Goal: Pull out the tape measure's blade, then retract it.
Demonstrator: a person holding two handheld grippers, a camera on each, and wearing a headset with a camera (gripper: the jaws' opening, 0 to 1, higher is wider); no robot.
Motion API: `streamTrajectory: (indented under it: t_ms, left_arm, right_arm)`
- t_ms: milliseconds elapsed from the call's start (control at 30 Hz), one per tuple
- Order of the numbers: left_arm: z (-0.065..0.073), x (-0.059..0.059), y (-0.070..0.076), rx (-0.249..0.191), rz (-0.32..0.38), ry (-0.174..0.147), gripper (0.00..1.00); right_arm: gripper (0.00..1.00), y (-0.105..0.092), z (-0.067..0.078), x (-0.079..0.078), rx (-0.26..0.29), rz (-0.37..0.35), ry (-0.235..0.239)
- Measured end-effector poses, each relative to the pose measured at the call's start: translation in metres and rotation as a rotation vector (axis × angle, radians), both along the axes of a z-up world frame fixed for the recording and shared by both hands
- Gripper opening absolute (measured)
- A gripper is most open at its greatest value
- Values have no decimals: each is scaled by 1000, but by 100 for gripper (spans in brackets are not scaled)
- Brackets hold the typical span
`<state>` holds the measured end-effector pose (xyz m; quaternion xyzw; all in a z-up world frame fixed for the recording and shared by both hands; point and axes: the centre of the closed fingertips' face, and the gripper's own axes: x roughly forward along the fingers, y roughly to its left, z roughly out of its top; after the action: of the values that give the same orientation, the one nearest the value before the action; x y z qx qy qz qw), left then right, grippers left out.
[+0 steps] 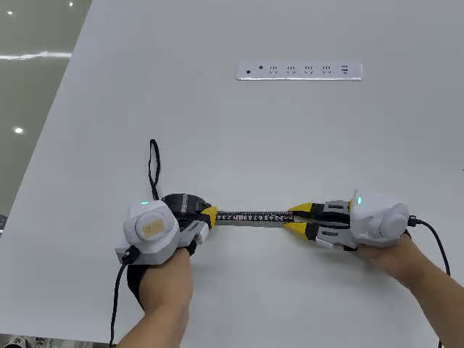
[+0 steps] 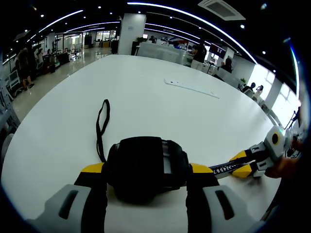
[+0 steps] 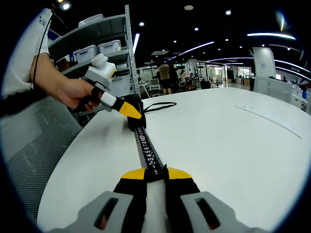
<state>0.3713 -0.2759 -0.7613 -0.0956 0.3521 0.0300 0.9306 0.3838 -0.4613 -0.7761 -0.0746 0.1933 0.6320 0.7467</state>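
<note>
Near the front edge of the bench [image 1: 254,130], the tape case [image 1: 181,204] is clamped by the left gripper [image 2: 146,170], and the extended blade [image 3: 146,145] is pinched at its end by the right gripper [image 3: 156,174].

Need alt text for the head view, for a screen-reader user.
The left claw clamps a tape measure's black case while the right claw pinches the end of its pulled-out blade, on a white table. A white power strip lies farther back.
</note>
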Motion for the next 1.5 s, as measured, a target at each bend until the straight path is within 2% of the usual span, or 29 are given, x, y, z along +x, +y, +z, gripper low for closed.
streamTrajectory:
  t_ms: [967,1500]
  left_arm:
    - [-1,0,0,-6,-3,2,63]
    - [-1,0,0,-7,-3,1,63]
  right_arm:
    - [13,46,-1,-6,7,41,6]
    - [13,61,1,-8,8,61,6]
